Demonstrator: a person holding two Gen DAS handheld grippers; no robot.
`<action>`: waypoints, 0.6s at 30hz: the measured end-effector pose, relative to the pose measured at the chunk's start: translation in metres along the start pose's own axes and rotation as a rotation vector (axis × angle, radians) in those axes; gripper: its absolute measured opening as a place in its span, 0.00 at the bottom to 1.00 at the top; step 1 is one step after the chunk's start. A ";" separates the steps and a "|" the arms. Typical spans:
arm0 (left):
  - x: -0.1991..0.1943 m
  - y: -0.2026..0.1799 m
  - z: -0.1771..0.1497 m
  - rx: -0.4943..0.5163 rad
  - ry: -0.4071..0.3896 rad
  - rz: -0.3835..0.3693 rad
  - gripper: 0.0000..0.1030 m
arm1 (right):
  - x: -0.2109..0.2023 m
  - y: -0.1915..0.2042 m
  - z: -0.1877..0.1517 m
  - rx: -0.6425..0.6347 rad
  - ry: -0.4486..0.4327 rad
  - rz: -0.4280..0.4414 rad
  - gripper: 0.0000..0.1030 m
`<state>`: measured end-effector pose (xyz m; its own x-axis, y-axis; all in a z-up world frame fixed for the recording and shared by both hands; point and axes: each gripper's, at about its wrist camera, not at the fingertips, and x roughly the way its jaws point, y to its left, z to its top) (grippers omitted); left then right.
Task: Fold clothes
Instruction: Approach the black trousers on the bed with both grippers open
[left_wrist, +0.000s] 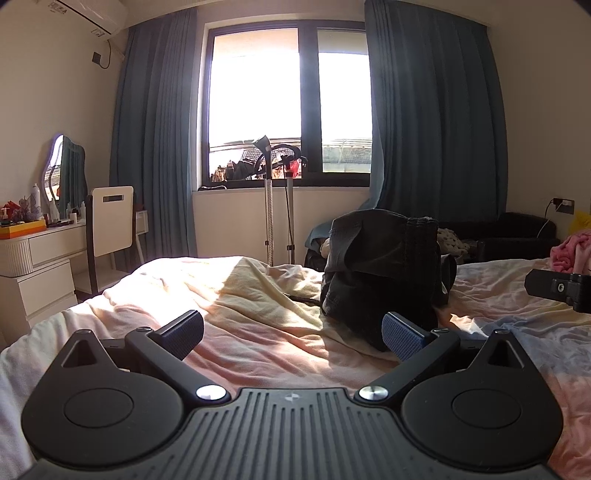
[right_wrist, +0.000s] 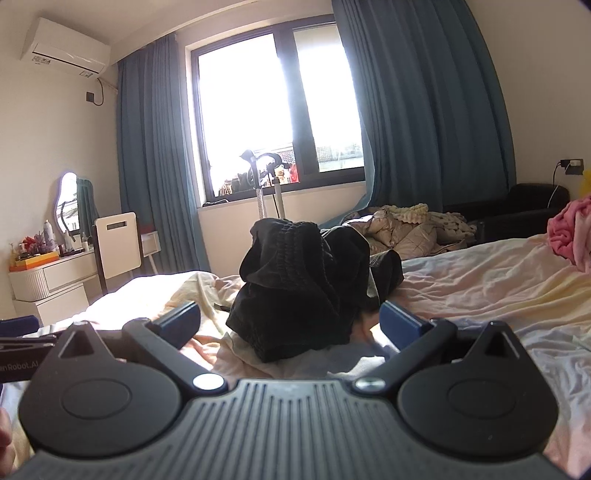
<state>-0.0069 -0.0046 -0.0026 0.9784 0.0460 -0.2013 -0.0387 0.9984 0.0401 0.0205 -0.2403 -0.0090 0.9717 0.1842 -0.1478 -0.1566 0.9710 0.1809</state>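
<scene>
Sunlit bedsheet (left_wrist: 258, 332) carries a crumpled black garment (right_wrist: 295, 288); my left gripper (left_wrist: 293, 336) and right gripper (right_wrist: 290, 325) both gape wide, empty.

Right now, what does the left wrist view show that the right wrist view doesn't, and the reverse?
Only the left wrist view shows the right tongs' black body at its edge. Only the right wrist view shows the beige quilted jacket beyond the bed. Both show the dark crumpled garment on the bedsheet, ungripped, the pink cloth, and open tongs: left, right.
</scene>
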 end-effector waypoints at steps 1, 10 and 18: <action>-0.002 -0.001 0.003 0.000 0.000 0.005 1.00 | -0.002 0.000 0.001 -0.007 -0.007 0.000 1.00; -0.031 -0.012 0.034 -0.018 -0.007 0.045 1.00 | -0.026 -0.005 0.013 -0.054 -0.073 0.016 1.00; -0.053 -0.039 0.075 -0.069 0.026 0.153 1.00 | -0.046 -0.024 0.023 -0.017 -0.099 0.014 1.00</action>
<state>-0.0425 -0.0483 0.0797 0.9547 0.1972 -0.2229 -0.2012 0.9795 0.0049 -0.0160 -0.2754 0.0154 0.9820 0.1828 -0.0479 -0.1727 0.9709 0.1657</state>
